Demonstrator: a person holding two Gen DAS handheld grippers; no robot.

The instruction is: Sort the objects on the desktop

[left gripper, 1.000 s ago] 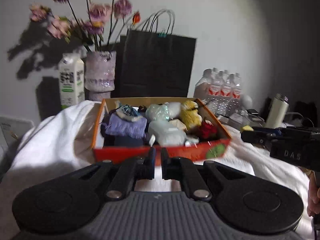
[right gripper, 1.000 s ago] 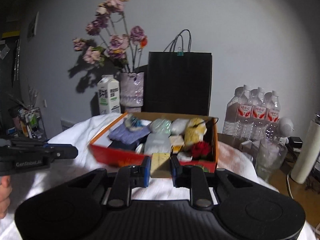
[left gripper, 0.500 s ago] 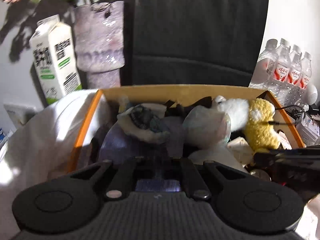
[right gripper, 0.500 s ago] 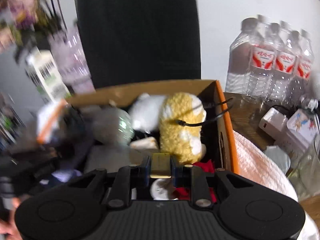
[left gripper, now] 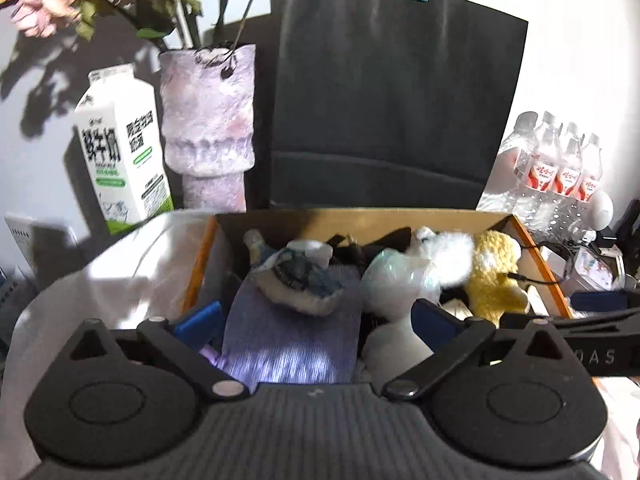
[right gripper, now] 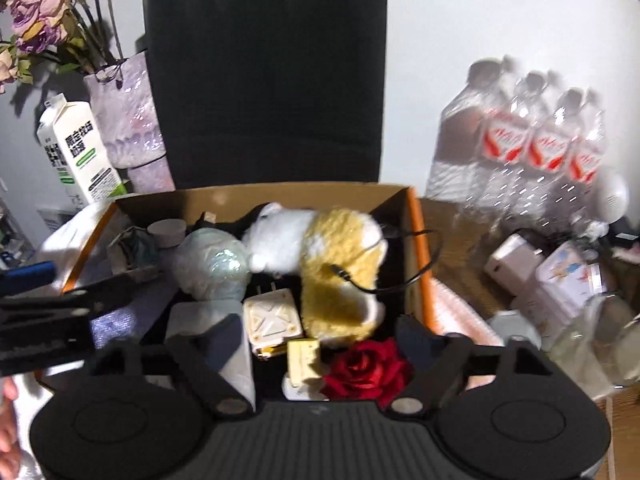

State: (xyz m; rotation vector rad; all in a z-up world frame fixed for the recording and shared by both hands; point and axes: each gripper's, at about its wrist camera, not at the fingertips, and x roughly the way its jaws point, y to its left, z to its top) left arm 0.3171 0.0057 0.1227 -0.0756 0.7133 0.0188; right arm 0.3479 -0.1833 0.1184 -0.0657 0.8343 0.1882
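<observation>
White wall behind (flower shadows), harsh side light.

yellow block lies in crowded orange box

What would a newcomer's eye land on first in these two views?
Probably the crammed cardboard box, with a yellow and white plush toy along its right side and a red rose at the near edge. Behind the box stands a big black paper bag, beside a lilac vase of flowers.

A box holds a plush toy; behind it stands a paper bag.
</observation>
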